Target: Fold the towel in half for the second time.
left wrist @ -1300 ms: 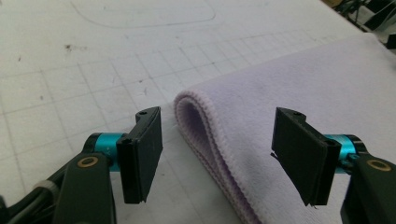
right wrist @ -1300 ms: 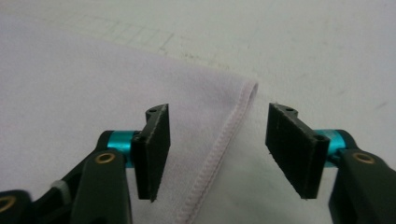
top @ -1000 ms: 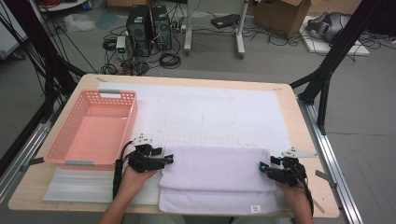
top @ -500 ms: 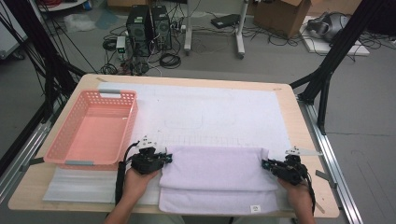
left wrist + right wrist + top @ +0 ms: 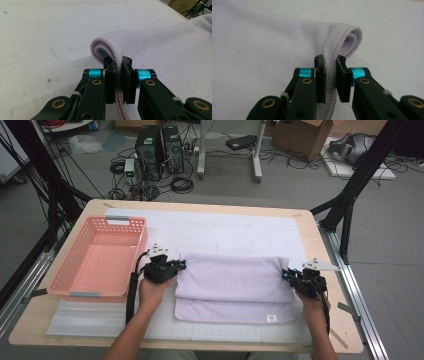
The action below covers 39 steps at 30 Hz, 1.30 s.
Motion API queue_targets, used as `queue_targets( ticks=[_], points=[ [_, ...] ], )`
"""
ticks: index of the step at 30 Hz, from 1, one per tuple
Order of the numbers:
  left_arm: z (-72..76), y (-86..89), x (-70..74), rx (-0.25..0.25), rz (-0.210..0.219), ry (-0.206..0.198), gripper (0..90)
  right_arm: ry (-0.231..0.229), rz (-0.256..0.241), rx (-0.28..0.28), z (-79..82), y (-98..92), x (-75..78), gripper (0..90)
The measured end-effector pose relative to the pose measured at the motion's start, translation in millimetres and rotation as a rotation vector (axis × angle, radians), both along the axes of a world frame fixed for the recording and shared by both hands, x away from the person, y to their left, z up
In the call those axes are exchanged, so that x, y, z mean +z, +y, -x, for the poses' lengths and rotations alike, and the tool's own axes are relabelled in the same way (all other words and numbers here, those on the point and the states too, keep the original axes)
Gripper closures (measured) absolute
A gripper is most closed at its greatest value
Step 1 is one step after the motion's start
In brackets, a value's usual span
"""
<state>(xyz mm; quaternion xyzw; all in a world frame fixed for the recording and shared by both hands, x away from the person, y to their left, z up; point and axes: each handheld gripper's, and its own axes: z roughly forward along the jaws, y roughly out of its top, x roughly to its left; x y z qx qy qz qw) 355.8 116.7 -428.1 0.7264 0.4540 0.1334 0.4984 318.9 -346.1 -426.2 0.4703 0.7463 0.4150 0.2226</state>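
Pink basket [image 5: 97,257] sat near the table's [image 5: 320,245] left edge, on the white mat [image 5: 225,232]. Just right of it we had the left gripper [image 5: 176,266] pinching the towel's [image 5: 235,282] left hem; in the left gripper view the jaws were pressed on the doubled pink-stitched edge [image 5: 119,75], fold curling above them. The lavender towel lay folded across the mat's front-centre, top layer over a longer bottom layer with a small label [image 5: 271,318] near its front right corner. At the towel's right end we had the right gripper [image 5: 286,275] clamped on the hem [image 5: 331,72] too.
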Motion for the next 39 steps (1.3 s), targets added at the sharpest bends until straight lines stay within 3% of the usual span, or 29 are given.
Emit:
queue_targets(
  ticks=[6,9,11,12,13,15,17,22,25,30,32,36,39],
  points=[
    [-20.7,-2.2,-2.8,0.035,-0.007,0.006,82.9,0.025,-0.017,-0.032,-25.3,1.7,-1.4,80.4],
    [-21.9,-2.8,-4.4,0.034,0.007,0.012,82.7,0.026,-0.023,-0.043,-31.1,2.9,-4.3,79.5],
    [-18.9,-3.3,-5.1,0.030,0.008,0.008,78.8,0.037,-0.025,-0.051,-32.3,3.4,-6.6,73.3],
    [-15.7,-1.1,-5.2,0.040,0.030,0.007,72.1,0.044,-0.027,-0.064,-31.7,3.9,-7.2,67.3],
    [-12.8,0.8,-5.2,0.043,0.052,0.013,63.4,0.032,-0.031,-0.076,-29.7,3.0,-6.7,61.3],
    [-5.4,3.8,-5.5,0.021,0.055,0.012,61.6,0.022,-0.050,-0.080,-23.2,-0.2,-4.1,56.0],
    [1.1,4.0,-4.1,-0.013,0.022,0.026,58.3,0.016,-0.057,-0.073,-15.3,-3.2,-2.2,55.6],
    [24.6,4.5,-4.1,-0.036,0.001,0.010,57.8,0.024,-0.064,-0.034,6.7,-7.8,-4.6,55.2],
    [37.1,5.8,-9.2,-0.039,0.010,0.008,57.5,0.030,-0.056,-0.013,20.5,-10.8,-9.2,55.4],
    [48.2,12.4,-20.3,-0.051,0.010,0.046,55.7,0.042,-0.065,0.007,39.9,-15.5,-14.0,56.1],
    [50.3,14.1,-23.2,-0.057,0.013,0.061,56.3,0.040,-0.071,0.015,45.9,-15.5,-12.5,57.6],
    [52.4,11.7,-24.5,-0.088,-0.001,0.083,79.4,0.049,-0.077,0.027,49.9,-14.5,-13.3,62.1],
    [54.3,9.2,-24.6,-0.092,-0.016,0.083,84.7,0.061,-0.043,0.035,48.8,-11.7,-18.0,72.1]
  ],
)
